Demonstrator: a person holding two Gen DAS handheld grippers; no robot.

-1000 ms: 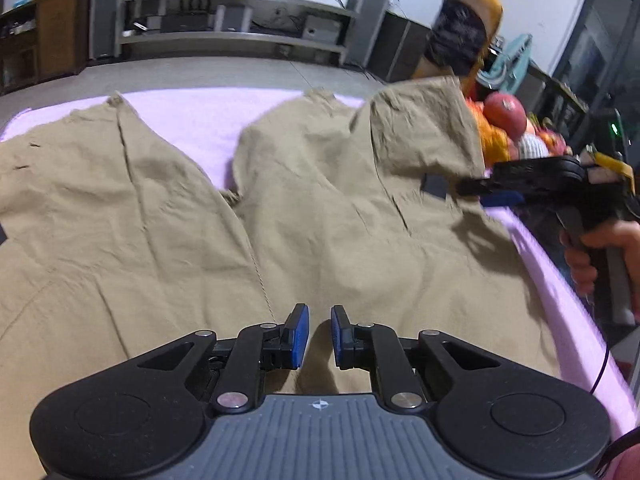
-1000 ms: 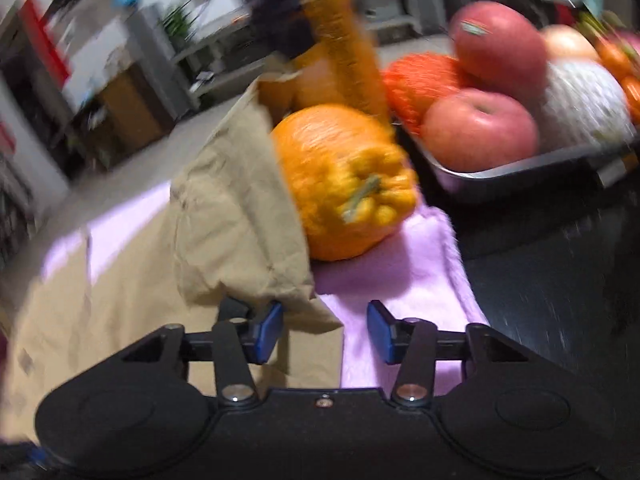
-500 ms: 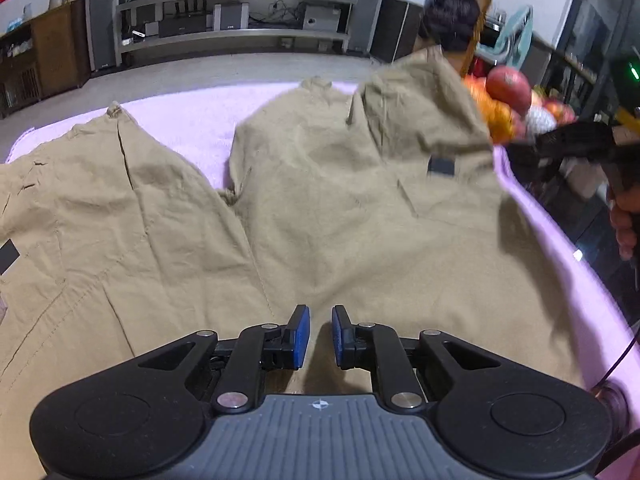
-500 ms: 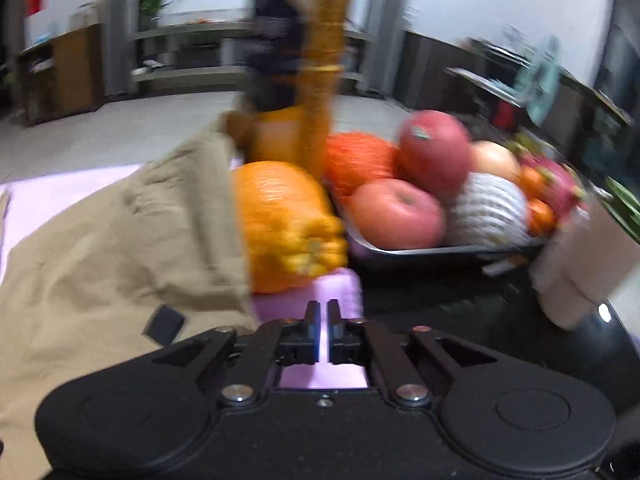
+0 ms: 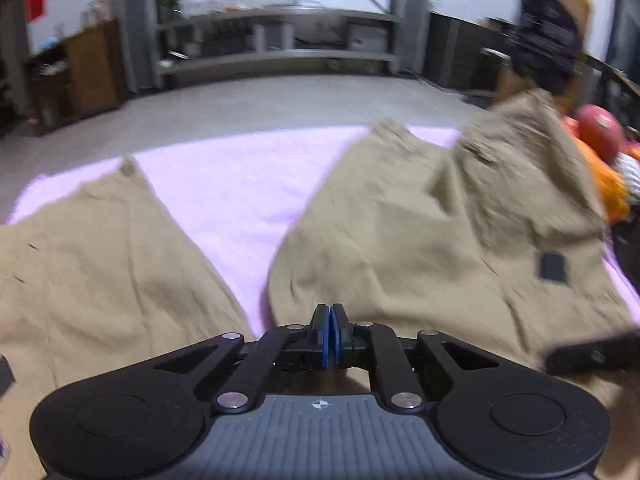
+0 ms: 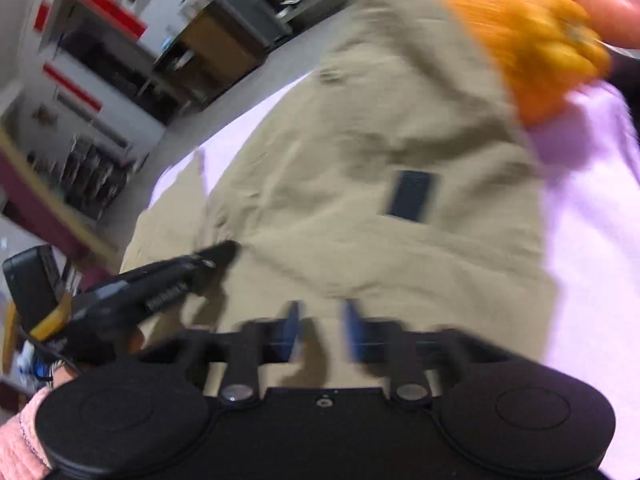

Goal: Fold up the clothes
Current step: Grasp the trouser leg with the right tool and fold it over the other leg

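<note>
1. A tan garment [image 5: 400,248] lies spread over the pink cover [image 5: 240,184] of the tabletop. Its two broad panels fan toward the far edge, with a wedge of bare pink between them.
2. The right-hand panel rises in a loose peak at the far right corner. There it leans against an orange fruit [image 6: 532,40]; a red apple [image 5: 600,136] and an orange bottle with a dark label [image 5: 556,32] are close behind.
3. A small black patch [image 6: 412,196] is sewn on that panel, toward the right edge of the tabletop.
4. The left gripper [image 5: 330,320] sits low over the near part of the garment, where the two panels meet. Its jaws are pressed together, blue pad against blue pad. Whether a fold of cloth is caught between them cannot be told.
5. The right gripper [image 6: 320,320] hovers over the near right part of the garment. Its jaws stand spread, with the cloth showing in the gap, though the view is blurred.
6. A pink sleeve [image 6: 20,432] shows at the lower left of the right wrist view.
</note>
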